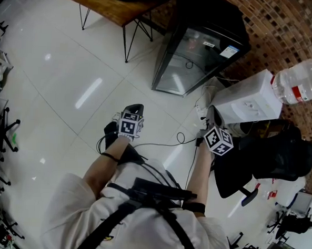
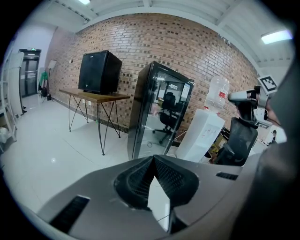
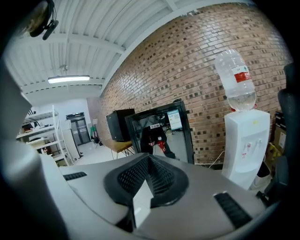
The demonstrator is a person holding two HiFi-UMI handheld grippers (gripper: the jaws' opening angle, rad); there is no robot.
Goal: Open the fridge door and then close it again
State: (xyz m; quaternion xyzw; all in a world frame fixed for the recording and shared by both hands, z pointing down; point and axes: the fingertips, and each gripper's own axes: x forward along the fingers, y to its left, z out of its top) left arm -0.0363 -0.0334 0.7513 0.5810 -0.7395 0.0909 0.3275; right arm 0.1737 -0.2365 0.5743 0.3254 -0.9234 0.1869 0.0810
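Left tool (image 2: 152,158) and right tool (image 3: 148,158): jaws closed together, nothing held; both well apart from the fridge (image 1: 194,58). The fridge stands against the brick wall (image 1: 288,24); its glass door (image 1: 187,68) is shut.

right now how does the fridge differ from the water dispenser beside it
The fridge is black with a shut glass door; the water dispenser is white and opaque. The fridge stands taller and wider than the water dispenser's body. The water dispenser carries an upturned clear bottle; the fridge has none. Both stand on the floor by the brick wall.
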